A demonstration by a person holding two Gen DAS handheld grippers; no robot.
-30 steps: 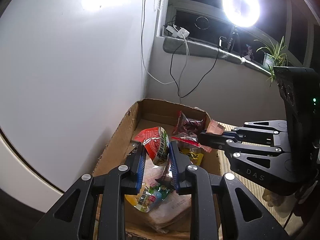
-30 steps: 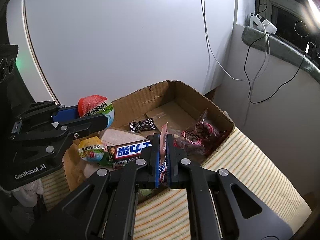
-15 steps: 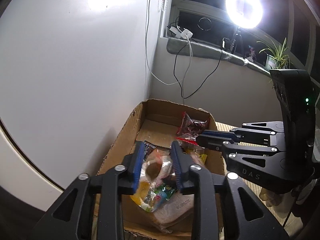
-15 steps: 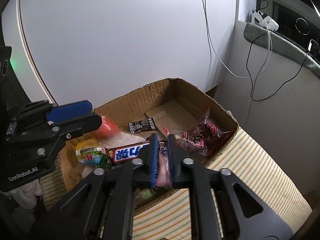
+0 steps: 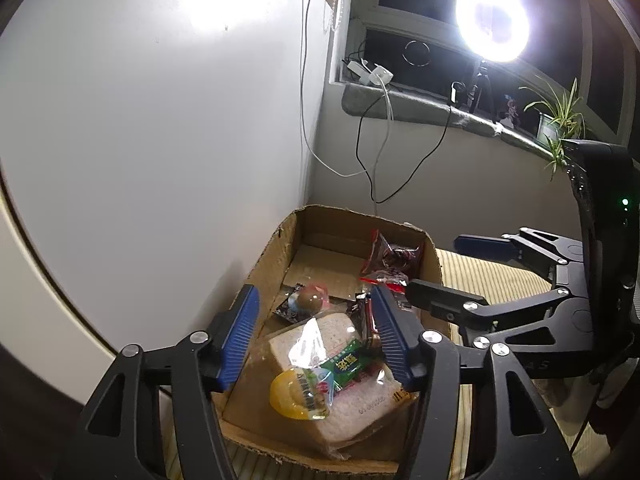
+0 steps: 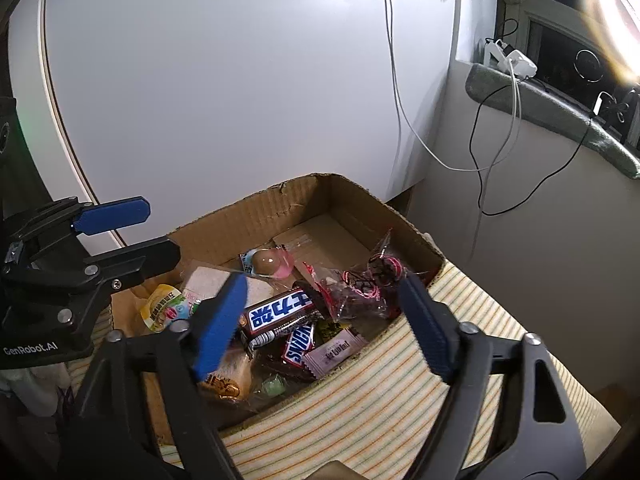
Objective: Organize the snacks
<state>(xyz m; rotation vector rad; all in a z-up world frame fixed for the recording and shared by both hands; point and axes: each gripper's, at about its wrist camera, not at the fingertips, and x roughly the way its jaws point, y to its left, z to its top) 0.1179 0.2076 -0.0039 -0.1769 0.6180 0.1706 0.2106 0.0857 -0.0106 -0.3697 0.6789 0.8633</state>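
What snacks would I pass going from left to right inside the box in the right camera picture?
Yellow jelly cup → wrapped bread slice → chocolate bar with blue label → clear bag of red candies, all in the cardboard box.

Setting: a room in a home, at night, by a window. Landmark, the windowsill (image 5: 436, 110): on it stand a ring light (image 5: 492, 20) on a small tripod, a potted spider plant (image 5: 558, 120) at its far right end, and a white charger plug (image 5: 370, 74) at its left end, with black and white cables (image 5: 376, 160) trailing down the plain wall below. Below and in front of the sill, a cardboard box (image 5: 264, 264) of packaged snacks rests on a striped woven mat (image 6: 400, 392), next to a white panel (image 6: 240, 80) that meets the sill's left end.
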